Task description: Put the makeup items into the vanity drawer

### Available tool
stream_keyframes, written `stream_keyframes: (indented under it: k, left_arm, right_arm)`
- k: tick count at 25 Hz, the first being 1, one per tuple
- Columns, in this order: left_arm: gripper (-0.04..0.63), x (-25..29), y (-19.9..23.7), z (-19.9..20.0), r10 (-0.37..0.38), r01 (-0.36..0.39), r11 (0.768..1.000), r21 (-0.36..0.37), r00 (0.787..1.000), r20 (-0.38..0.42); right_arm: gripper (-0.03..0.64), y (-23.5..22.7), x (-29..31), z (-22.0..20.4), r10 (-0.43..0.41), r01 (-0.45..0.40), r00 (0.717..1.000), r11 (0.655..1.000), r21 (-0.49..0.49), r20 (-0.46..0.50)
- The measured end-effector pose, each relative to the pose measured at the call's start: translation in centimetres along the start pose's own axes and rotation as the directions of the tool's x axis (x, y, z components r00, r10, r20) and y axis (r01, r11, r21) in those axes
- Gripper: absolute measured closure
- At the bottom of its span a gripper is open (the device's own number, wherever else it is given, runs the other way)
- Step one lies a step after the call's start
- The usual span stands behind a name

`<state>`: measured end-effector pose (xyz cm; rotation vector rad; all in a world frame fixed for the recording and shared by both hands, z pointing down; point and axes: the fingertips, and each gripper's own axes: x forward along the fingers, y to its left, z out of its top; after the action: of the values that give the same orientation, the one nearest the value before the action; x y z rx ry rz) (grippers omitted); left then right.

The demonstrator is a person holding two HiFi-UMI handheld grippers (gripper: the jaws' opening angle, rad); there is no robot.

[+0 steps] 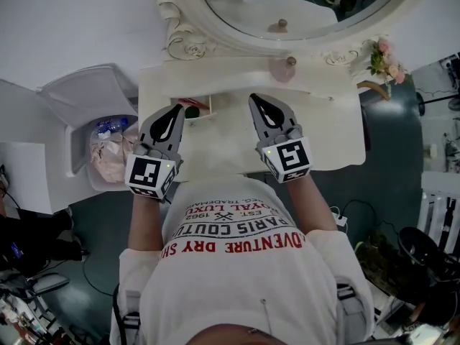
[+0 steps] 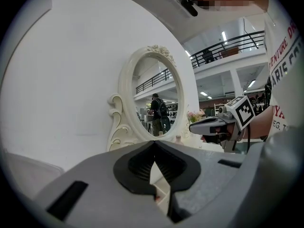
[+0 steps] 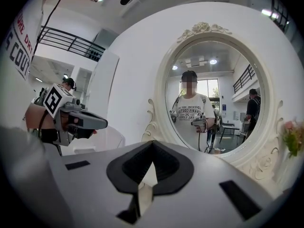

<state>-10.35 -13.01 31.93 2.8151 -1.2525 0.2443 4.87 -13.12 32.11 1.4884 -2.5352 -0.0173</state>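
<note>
A white vanity table (image 1: pixel 330 139) stands below me with an oval mirror (image 1: pixel 237 16) at its back. At the tabletop's left a small drawer compartment (image 1: pixel 205 103) lies open, holding a green item (image 1: pixel 191 111) and something red (image 1: pixel 188 103). My left gripper (image 1: pixel 177 108) hovers over the table's left front, its tips right beside that compartment, jaws shut and empty. My right gripper (image 1: pixel 256 100) hovers over the middle of the tabletop, also shut and empty. In the left gripper view the right gripper (image 2: pixel 209 124) is level with it, to the right.
A white bin (image 1: pixel 86 99) with a plastic bag (image 1: pixel 108 153) stands left of the vanity. A pink flower sprig (image 1: pixel 384 56) sits at the table's back right and a round knob (image 1: pixel 290 62) under the mirror. Cables lie on the dark floor (image 1: pixel 352 210) to the right.
</note>
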Motion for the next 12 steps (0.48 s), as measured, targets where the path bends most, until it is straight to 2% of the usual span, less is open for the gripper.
stream_keyframes:
  k: [12]
  left_arm:
    - [0.589,-0.34,-0.40,0.44,0.000,-0.001,1.000,0.014,1.000,0.005]
  right_arm:
    - [0.618,0.02,-0.29,0.78,-0.005,0.005,0.999,1.000,0.012,0.038]
